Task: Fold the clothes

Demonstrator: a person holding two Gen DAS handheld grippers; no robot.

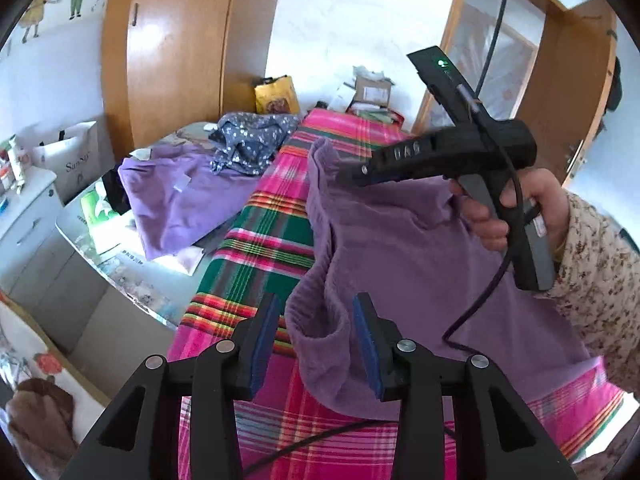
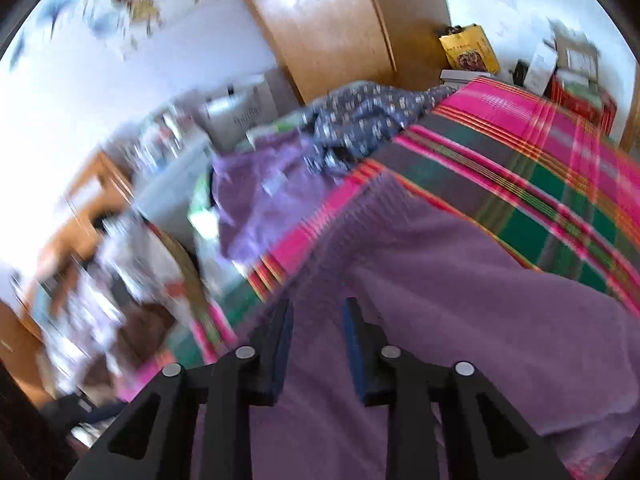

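A yellow bag [image 1: 277, 95] stands beside the wooden wardrobe [image 1: 176, 52].

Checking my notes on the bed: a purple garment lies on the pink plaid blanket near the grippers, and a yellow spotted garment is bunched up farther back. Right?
Not quite. The bunched garment farther back is dark blue with pale spots, not yellow, as the left wrist view shows. The purple garment does lie on the pink plaid blanket near the grippers.

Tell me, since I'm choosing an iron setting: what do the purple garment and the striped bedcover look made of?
Purple garment: soft matte knit, seemingly cotton or fleece; fine ribbing shows along its edge. Striped bedcover: flat woven cloth, probably cotton, with crisp pink, green and orange plaid bands and no sheen.
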